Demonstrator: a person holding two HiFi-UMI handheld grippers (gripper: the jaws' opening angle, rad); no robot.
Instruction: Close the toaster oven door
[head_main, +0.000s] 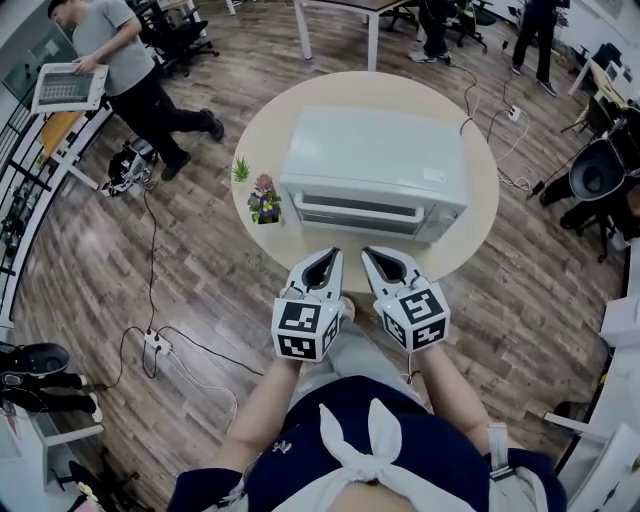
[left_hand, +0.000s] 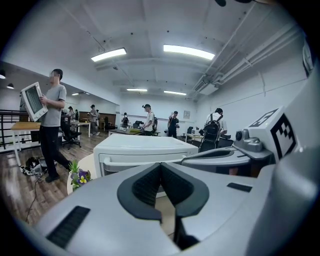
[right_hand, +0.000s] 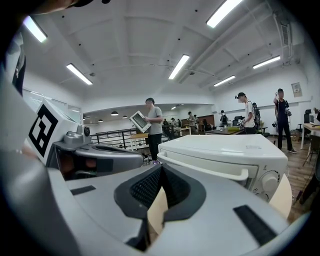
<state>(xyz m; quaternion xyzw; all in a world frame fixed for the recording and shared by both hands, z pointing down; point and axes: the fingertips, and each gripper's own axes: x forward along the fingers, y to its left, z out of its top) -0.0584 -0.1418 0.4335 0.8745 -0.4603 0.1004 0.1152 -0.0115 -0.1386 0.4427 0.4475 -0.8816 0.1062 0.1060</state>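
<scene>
A white toaster oven (head_main: 375, 168) stands on the round beige table (head_main: 262, 129), its door up against the front and its handle bar (head_main: 358, 209) facing me. In the left gripper view the toaster oven (left_hand: 142, 150) is ahead; in the right gripper view the toaster oven (right_hand: 225, 155) is at right with its handle (right_hand: 205, 166) and knobs. My left gripper (head_main: 328, 256) and right gripper (head_main: 372, 254) hang side by side at the table's near edge, a little short of the door. Both are shut with nothing between the pads.
A small pot of flowers (head_main: 264, 200) and a little green plant (head_main: 241, 170) sit left of the oven. A person (head_main: 130, 65) holding a tablet stands far left. Cables and a power strip (head_main: 155, 346) lie on the wood floor. Chairs and desks ring the room.
</scene>
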